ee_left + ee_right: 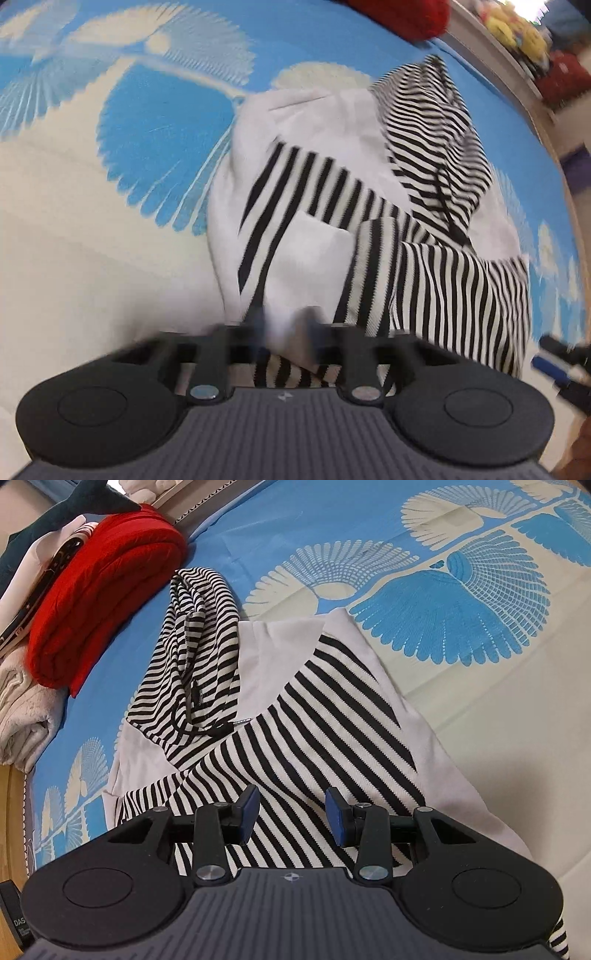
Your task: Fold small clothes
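Striped hoodie (314,716) lies on my blue sheet (295,524). My left gripper (284,328) pinches its white hem; my right gripper (291,812) hovers wide above it

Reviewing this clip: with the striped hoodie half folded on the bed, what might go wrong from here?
1. The left gripper seems to pinch only a white edge of the black-and-white striped hooded top; the view is blurred, so the cloth may slip.
2. The striped hood lies bunched with its drawstring loose, likely leaving a lumpy fold.
3. The right gripper is open above the striped fabric, and the folded red knit garment lies close enough to snag.
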`<state>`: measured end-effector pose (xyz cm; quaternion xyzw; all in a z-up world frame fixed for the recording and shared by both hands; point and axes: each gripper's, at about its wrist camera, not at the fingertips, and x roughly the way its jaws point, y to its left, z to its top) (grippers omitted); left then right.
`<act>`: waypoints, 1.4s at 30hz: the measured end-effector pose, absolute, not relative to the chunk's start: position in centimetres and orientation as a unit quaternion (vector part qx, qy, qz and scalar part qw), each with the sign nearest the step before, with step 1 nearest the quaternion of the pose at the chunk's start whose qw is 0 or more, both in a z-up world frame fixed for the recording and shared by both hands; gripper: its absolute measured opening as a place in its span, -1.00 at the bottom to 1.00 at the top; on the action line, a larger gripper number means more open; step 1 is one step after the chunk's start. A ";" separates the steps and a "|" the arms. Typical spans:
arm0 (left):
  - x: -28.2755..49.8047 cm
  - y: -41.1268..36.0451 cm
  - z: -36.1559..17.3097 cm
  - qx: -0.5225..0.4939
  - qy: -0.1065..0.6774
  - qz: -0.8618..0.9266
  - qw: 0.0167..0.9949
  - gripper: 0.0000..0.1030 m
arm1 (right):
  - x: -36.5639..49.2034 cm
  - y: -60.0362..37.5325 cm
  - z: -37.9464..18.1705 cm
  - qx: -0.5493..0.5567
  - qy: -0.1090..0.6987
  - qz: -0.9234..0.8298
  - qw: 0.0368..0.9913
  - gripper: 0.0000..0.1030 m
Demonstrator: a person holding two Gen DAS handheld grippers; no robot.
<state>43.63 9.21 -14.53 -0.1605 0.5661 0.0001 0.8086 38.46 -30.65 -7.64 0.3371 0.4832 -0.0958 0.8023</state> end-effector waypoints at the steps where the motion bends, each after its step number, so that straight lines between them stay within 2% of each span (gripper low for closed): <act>1: 43.5 8.9 -13.7 -0.141 0.554 0.004 0.820 -0.95 | 38.4 -30.7 -7.7 0.337 0.483 -0.096 0.802 -0.20; 7: 41.2 8.7 -8.2 -0.093 0.494 0.050 0.863 -0.99 | 38.2 -30.9 -8.1 0.342 0.486 -0.103 0.797 -0.16; 11: 40.8 10.7 -9.8 -0.160 0.530 0.085 0.828 -0.95 | 37.8 -31.5 -9.5 0.358 0.499 -0.126 0.779 -0.16; 14: 41.7 10.2 -9.9 -0.166 0.525 0.046 0.833 -0.94 | 37.5 -31.9 -10.8 0.369 0.514 -0.155 0.759 -0.16; 16: 42.3 9.5 -10.2 -0.154 0.522 0.027 0.838 -0.76 | 37.2 -32.2 -11.6 0.371 0.525 -0.173 0.746 -0.16; 21: 43.0 9.1 -14.2 -0.175 0.576 0.022 0.798 -0.51 | 36.9 -32.6 -12.3 0.360 0.536 -0.196 0.738 -0.16; 23: 42.9 9.3 -15.1 -0.181 0.588 0.030 0.788 -0.51 | 36.9 -32.7 -12.5 0.356 0.542 -0.203 0.734 -0.16; 26: 42.8 9.2 -13.7 -0.176 0.568 0.027 0.803 -0.51 | 36.9 -32.6 -12.0 0.351 0.535 -0.211 0.739 -0.15; 28: 42.7 8.8 -12.8 -0.164 0.548 0.016 0.820 -0.37 | 37.0 -32.5 -11.3 0.354 0.522 -0.202 0.749 -0.14; 31: 43.0 8.4 -14.2 -0.158 0.569 0.023 0.807 -0.35 | 37.5 -31.7 -10.4 0.339 0.517 -0.167 0.768 -0.03; 35: 43.3 7.8 -14.8 -0.149 0.579 0.035 0.801 -0.35 | 37.9 -31.5 -11.3 0.339 0.540 -0.159 0.754 -0.02; 39: 43.5 6.1 -12.4 -0.107 0.543 0.031 0.832 -0.27 | 38.6 -29.2 -8.4 0.238 0.513 -0.129 0.814 -0.01; 42: 43.5 4.5 -11.6 -0.080 0.523 0.032 0.848 -0.20 | 38.8 -27.8 -6.3 0.164 0.488 -0.102 0.851 0.08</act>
